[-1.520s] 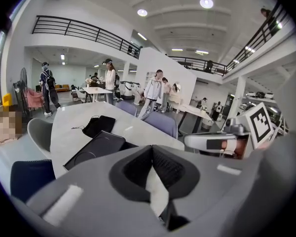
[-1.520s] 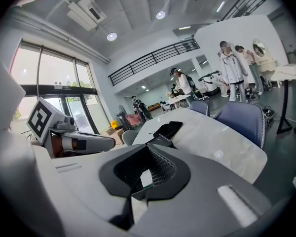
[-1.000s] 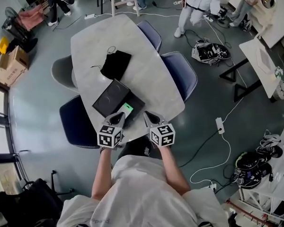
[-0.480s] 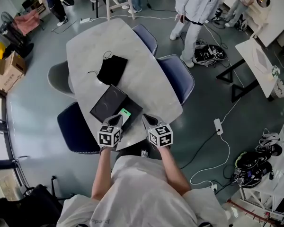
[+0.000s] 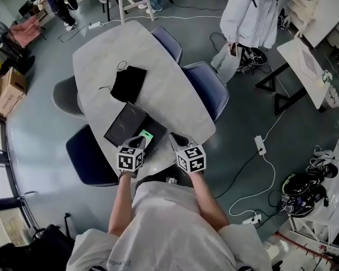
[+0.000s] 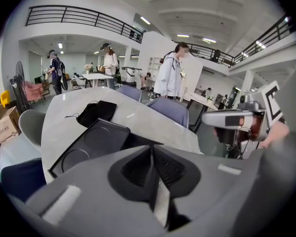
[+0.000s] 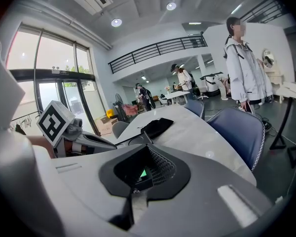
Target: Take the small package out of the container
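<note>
A black container [image 5: 156,130] lies open at the near end of the pale table [image 5: 169,95], its lid [image 5: 124,124] folded out flat to the left. A small green package [image 5: 146,135] shows inside the base. My left gripper [image 5: 140,142] hovers right at the package, with its jaws shut and nothing between them [image 6: 152,151]. My right gripper [image 5: 175,138] hangs over the container's right corner. Its jaws look shut, and a sliver of the green package [image 7: 143,174] shows low behind them.
A black drawstring pouch [image 5: 128,83] lies beyond the lid. Blue chairs [image 5: 206,89] stand along the table's right side, another chair [image 5: 85,154] at the near left. A person in white [image 5: 251,16] stands at the far right. Cables [image 5: 254,168] trail over the floor.
My left gripper has sunk a little towards the green package. The right gripper has hardly moved. The person in white has walked closer along the table's right side.
</note>
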### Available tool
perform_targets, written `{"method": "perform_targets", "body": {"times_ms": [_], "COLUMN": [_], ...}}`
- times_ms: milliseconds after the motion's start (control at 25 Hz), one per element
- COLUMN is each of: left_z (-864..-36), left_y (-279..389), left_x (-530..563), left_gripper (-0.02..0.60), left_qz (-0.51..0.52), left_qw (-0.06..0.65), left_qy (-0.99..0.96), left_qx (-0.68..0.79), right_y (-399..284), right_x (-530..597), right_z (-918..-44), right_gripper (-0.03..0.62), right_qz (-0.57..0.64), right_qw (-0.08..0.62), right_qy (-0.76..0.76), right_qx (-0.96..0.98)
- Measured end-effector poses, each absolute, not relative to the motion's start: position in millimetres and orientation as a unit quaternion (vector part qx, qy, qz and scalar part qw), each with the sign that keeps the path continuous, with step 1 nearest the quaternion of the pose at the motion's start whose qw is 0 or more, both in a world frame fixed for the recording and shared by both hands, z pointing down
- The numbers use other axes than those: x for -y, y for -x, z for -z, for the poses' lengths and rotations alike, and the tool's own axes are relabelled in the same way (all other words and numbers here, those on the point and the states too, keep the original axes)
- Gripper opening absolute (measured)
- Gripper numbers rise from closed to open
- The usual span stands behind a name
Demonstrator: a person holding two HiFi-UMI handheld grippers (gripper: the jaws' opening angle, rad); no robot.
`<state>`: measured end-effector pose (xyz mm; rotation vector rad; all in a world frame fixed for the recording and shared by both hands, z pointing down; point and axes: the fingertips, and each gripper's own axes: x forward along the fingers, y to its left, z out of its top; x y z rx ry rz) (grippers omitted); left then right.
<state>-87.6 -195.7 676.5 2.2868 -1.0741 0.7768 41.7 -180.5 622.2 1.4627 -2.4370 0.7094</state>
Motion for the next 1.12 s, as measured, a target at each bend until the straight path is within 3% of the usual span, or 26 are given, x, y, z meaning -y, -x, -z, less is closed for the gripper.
{"method": "perform_targets", "body": {"times_ms": [640, 1120], "left_z": [-709.5, -729.1], "left_y": [78.5, 73.3], "left_x": [204.9, 199.6], "left_gripper": [0.234, 0.304], "left_qz": [-0.329, -0.353], "left_qw": [0.245, 0.247], "left_qy": [-0.835, -0.835], "left_qx": [0.365, 0.343], "right_y": [-68.1, -67.7], "right_x": [191.4, 201.4], "right_z": [-637.2, -644.3], "right_gripper": [0.003, 0.003], "right_qz": [-0.250, -0.237], "right_qw": [0.117, 0.125], "right_qy": [-0.507, -0.511], "right_qx": [0.816, 0.816]}}
